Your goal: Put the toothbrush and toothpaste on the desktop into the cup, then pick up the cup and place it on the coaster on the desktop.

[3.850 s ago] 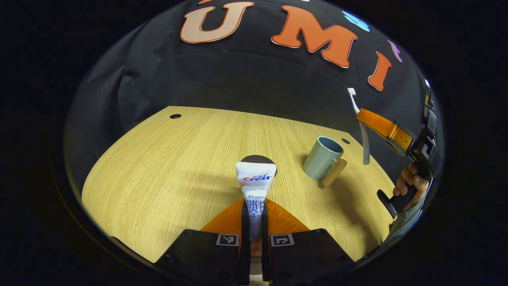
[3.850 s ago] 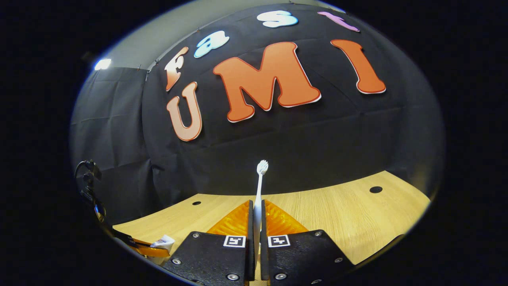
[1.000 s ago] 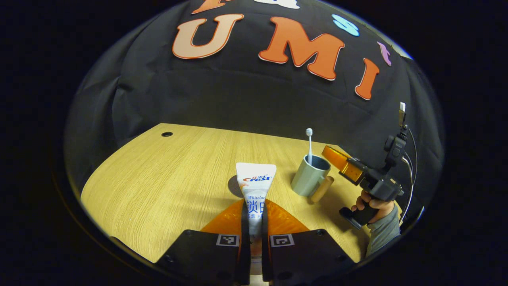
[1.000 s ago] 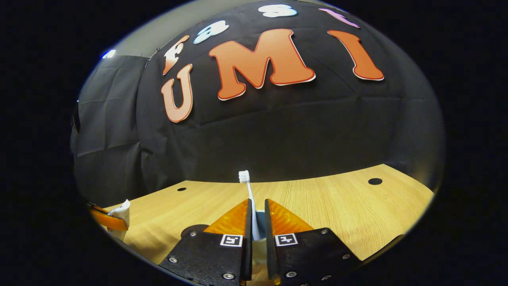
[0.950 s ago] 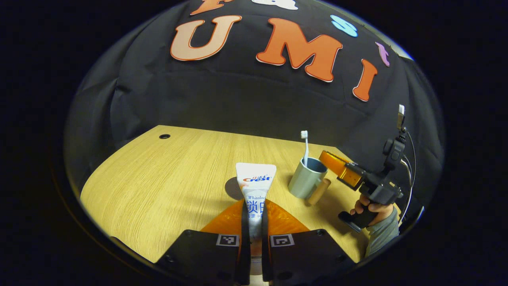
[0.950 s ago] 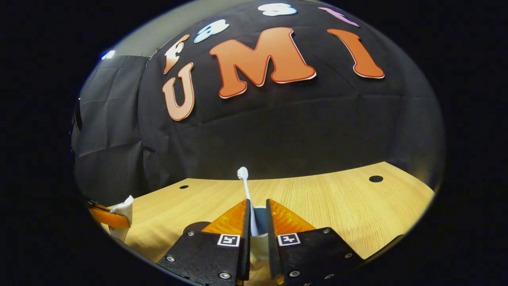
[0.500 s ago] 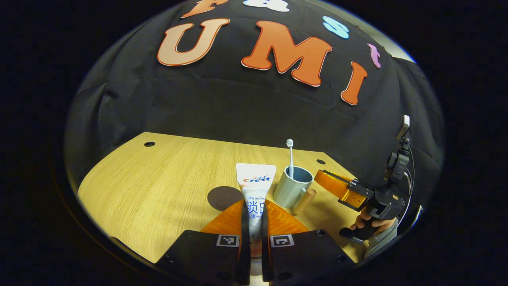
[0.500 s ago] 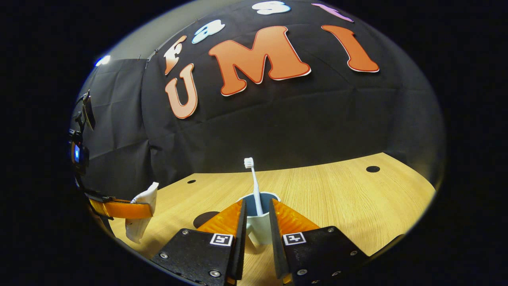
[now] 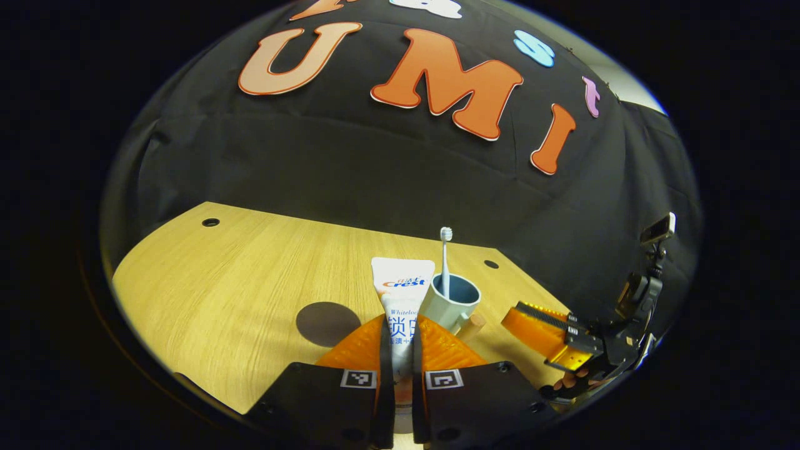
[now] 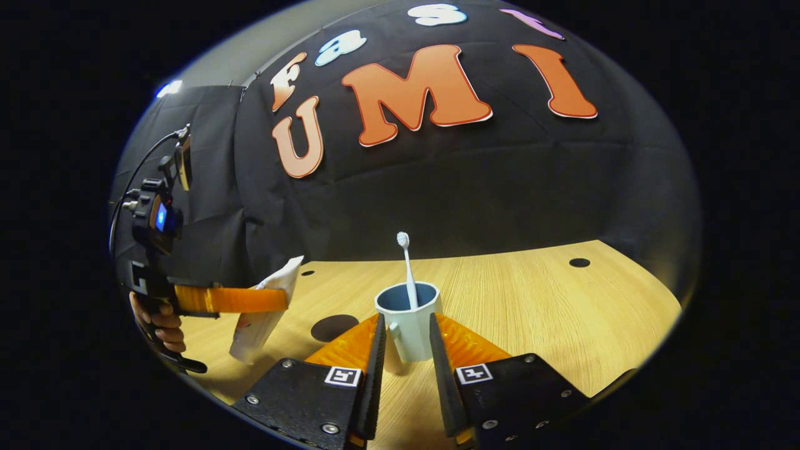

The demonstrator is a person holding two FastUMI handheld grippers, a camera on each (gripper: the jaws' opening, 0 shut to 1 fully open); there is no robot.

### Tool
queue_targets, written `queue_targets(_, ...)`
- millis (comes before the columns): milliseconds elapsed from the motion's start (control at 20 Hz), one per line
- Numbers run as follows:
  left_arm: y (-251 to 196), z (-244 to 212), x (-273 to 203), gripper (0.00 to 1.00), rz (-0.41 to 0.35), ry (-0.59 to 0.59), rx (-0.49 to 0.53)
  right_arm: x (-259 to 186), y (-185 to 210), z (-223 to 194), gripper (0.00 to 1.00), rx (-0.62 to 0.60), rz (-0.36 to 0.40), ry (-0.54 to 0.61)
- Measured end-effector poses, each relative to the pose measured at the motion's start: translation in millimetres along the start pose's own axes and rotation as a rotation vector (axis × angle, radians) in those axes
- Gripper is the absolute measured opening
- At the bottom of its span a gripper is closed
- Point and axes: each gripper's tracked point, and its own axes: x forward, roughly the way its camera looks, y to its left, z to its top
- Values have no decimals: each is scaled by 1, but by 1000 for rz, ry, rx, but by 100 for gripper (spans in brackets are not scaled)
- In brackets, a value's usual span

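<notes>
A pale grey-blue cup [image 9: 451, 305] with a wooden handle stands on the desktop, and a white toothbrush [image 9: 445, 256] stands upright inside it. My left gripper [image 9: 400, 322] is shut on a white toothpaste tube [image 9: 401, 287], held just left of the cup and above the desk. In the right gripper view the cup [image 10: 407, 319] and toothbrush [image 10: 407, 269] stand just ahead of my right gripper [image 10: 404, 325], which is open with nothing in it. The dark round coaster [image 9: 325, 324] lies left of the cup. The left gripper [image 10: 231, 300] carries the tube [image 10: 265, 309] at the left.
The wooden desktop [image 9: 219, 281] has small round holes near its back edge [image 9: 210, 222] [image 10: 579, 262]. My right gripper [image 9: 550, 331] and the hand holding it sit right of the cup. Black cloth walls the back. Bare wood [image 10: 562, 312] stretches right of the cup.
The right gripper let go of the toothbrush, which now stands in the cup, then opened wider and drew back. The left gripper carried the toothpaste closer to the cup.
</notes>
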Motion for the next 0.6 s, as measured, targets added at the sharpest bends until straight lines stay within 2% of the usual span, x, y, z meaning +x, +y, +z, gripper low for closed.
queue_targets(350, -20, 16, 18, 14, -51, -61, 8, -19, 0, -14, 54, -20, 12, 28)
queue_targets(600, -36, 33, 39, 14, -89, -110, 2, -35, -3, -20, 54, -46, 2, 31)
